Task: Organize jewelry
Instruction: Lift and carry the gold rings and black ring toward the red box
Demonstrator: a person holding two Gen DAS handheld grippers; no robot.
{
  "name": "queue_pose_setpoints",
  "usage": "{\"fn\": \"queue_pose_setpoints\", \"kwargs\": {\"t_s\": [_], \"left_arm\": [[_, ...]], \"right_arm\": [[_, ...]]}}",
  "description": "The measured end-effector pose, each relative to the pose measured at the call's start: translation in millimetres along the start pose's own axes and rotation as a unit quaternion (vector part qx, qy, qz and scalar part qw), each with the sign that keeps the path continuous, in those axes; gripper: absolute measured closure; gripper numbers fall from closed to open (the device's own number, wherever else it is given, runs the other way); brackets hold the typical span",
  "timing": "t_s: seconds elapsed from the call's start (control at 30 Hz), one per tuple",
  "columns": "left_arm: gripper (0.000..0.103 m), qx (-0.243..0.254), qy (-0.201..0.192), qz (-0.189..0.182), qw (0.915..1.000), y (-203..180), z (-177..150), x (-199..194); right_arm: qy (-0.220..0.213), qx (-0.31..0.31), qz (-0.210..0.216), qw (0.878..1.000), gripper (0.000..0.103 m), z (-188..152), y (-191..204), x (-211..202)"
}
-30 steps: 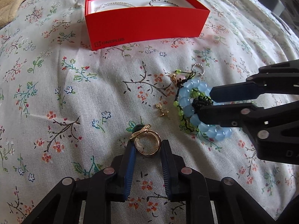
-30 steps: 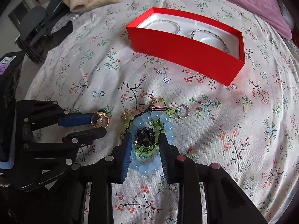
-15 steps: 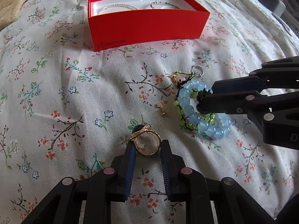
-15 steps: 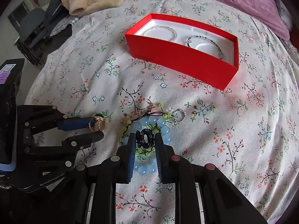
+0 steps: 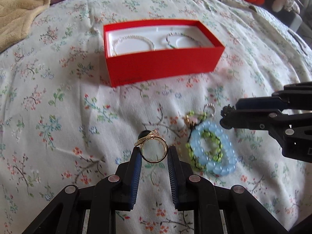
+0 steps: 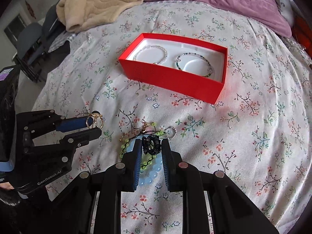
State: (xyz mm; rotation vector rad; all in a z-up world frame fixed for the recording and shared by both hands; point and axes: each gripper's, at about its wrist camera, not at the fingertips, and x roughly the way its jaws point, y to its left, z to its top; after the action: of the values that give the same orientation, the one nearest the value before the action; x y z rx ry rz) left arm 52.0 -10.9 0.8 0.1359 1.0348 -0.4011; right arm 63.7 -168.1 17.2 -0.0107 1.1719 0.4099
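We hold a gold ring (image 5: 154, 150) between the fingers of our left gripper (image 5: 154, 152), the two pads pressed against its sides, so the tongs are closed down to the ring's width; a dark stone sits at the ring's top. From the right wrist view the same ring (image 6: 95, 121) shows at the tips of the left gripper (image 6: 95, 125), lifted off the bedspread (image 6: 243, 136).

Our right gripper (image 6: 151, 146) is nearly closed on a small black beaded ring (image 6: 151, 144), which is pinched between its two fingers at the tips. In the left wrist view the right gripper (image 5: 228, 117) comes in from the right side with that black ring (image 5: 226, 117) at its end, raised above the cloth.

On the bedspread (image 5: 58, 117) just below the right gripper lies a blue bead bracelet (image 5: 214, 150) with a green bead bracelet (image 5: 211, 145) lying inside its loop and over it, and a small silver ring (image 5: 210, 107) close beside them.

Farther back stands an open red box (image 5: 161, 68) with a white lining. Inside it rest a pearl bracelet (image 5: 134, 42) on the left and a thin green-and-silver bracelet (image 5: 181, 39) on the right, side by side and apart. A beige blanket (image 6: 101, 2) and a purple pillow (image 6: 214, 2) lie beyond the box
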Motion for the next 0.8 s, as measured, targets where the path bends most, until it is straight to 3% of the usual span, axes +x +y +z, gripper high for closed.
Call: {"fn": "queue_pose_setpoints", "kwargs": {"t_s": [0.47,0.8], "left_arm": [[0.082,-0.035,-0.051,0.012,0.9980,1.0,46.7,-8.3],[0.082,-0.046,-0.081,0.035,0.9951,-9.6,76.1,6.9]], "right_arm": [[-0.046,0.046,-0.004,0.998,0.082,26.5,-25.1,-20.2],[-0.078,0.082,0.000,0.994,0.082,46.6,-45.7,-21.0]]}}
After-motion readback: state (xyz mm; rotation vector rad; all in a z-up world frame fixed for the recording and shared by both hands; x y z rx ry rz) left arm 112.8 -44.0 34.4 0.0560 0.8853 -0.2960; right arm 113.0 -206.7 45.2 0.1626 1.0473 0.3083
